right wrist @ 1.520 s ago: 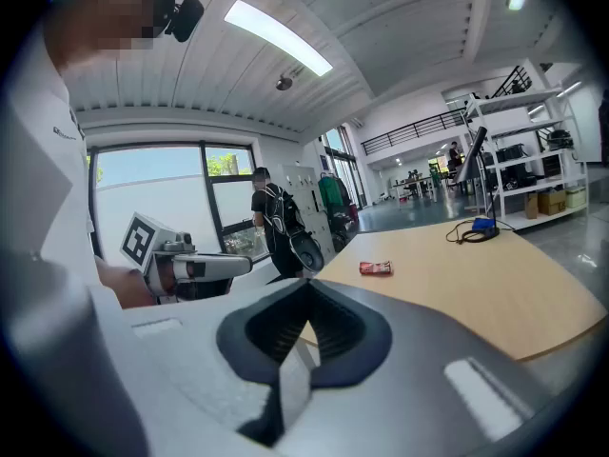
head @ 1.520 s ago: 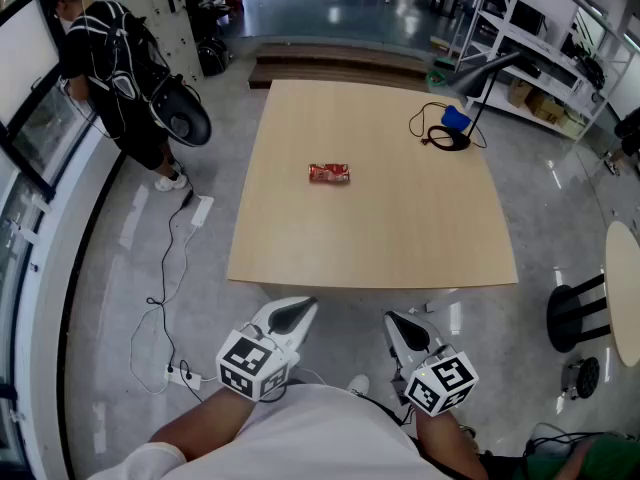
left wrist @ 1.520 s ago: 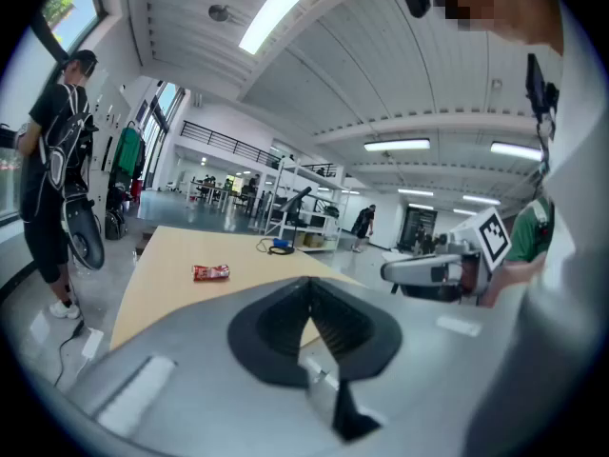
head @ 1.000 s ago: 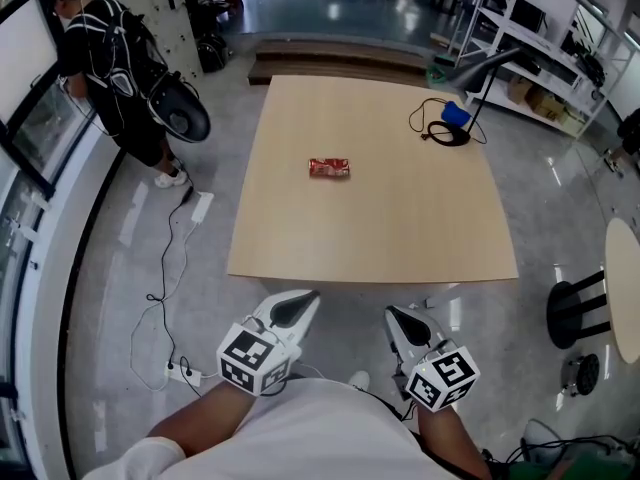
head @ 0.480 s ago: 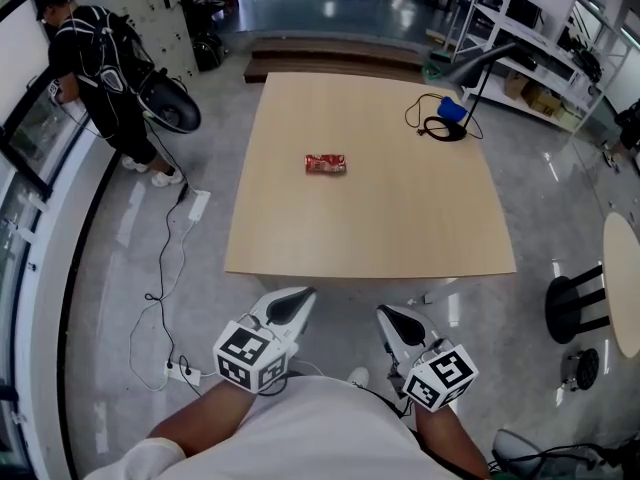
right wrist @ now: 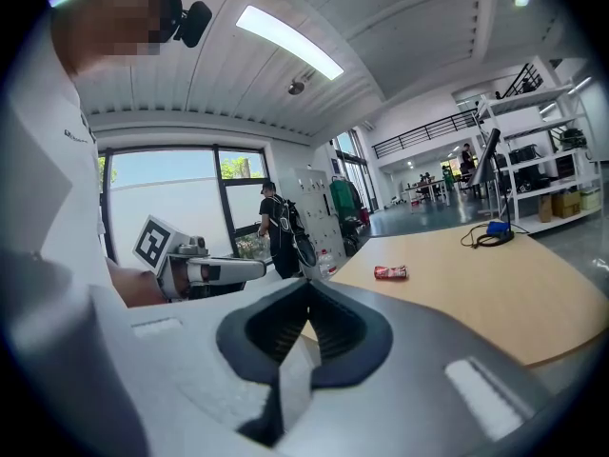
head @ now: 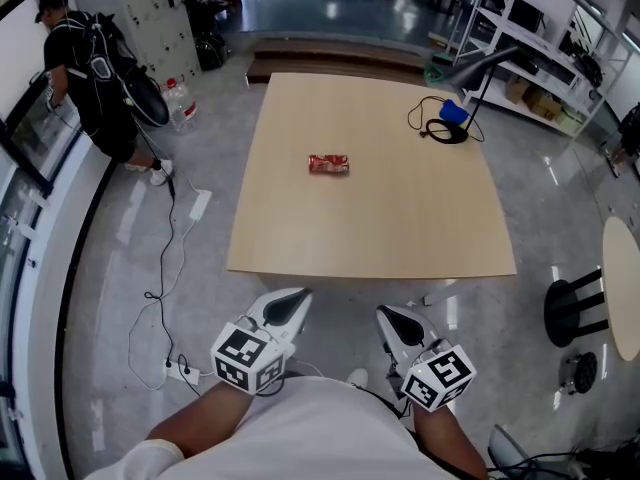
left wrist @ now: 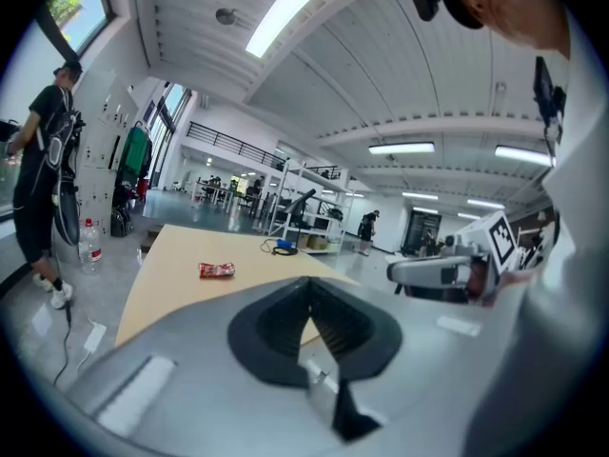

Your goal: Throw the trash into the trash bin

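Lying flat on the light wooden table, the trash is a small red wrapper, crumpled and a little shiny, with pale print too small to read. In the head view it rests on the far half of the table, a little left of the middle, well apart from both tongs. The left gripper and the right gripper are held off the table, just before its near edge, and both point towards it. Near the far right corner of the table stands a desk lamp with a round black base, and a blue object is just beside it. Left of the table, on the grey polished floor, a person in dark clothes stands by a window, and a white power strip lies there. Right of the table are white shelves and a black stool.

In the left gripper view the jaws are pressed together with nothing between them. The red wrapper shows beyond them on the table top.

In the right gripper view the jaws are also pressed together and empty. The wrapper lies on the table beyond them, and the lamp stands further back on the same table.
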Tool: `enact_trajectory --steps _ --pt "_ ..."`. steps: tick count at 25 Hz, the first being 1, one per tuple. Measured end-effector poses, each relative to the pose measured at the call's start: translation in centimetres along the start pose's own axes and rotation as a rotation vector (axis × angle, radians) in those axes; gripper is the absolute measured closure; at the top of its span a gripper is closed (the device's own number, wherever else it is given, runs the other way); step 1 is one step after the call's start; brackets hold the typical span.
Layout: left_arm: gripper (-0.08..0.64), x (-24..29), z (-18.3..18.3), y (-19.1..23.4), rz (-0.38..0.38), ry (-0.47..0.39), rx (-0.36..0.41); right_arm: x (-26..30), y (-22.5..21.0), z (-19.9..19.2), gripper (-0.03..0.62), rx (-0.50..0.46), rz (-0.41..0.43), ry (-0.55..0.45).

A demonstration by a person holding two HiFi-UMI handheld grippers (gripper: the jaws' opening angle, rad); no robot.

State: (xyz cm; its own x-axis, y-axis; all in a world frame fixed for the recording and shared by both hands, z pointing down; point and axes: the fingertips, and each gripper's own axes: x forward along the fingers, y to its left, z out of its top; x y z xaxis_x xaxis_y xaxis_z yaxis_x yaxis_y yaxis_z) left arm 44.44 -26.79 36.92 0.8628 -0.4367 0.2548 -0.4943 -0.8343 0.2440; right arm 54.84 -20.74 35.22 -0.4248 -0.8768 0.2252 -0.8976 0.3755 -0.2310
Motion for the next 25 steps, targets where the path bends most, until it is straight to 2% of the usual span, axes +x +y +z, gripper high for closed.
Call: enact_trajectory --steps 13,25 --pt "0.551 -1.1 0.2 0.7 -0.012 -0.004 0.012 1.1 1.0 -0.2 0.589 -0.005 -0.019 0.02" --pt "0.552 -3.8 1.0 4.9 -0.006 -0.028 0.015 5.4 3.7 0.0 0.591 -0.024 -0.016 0.043"
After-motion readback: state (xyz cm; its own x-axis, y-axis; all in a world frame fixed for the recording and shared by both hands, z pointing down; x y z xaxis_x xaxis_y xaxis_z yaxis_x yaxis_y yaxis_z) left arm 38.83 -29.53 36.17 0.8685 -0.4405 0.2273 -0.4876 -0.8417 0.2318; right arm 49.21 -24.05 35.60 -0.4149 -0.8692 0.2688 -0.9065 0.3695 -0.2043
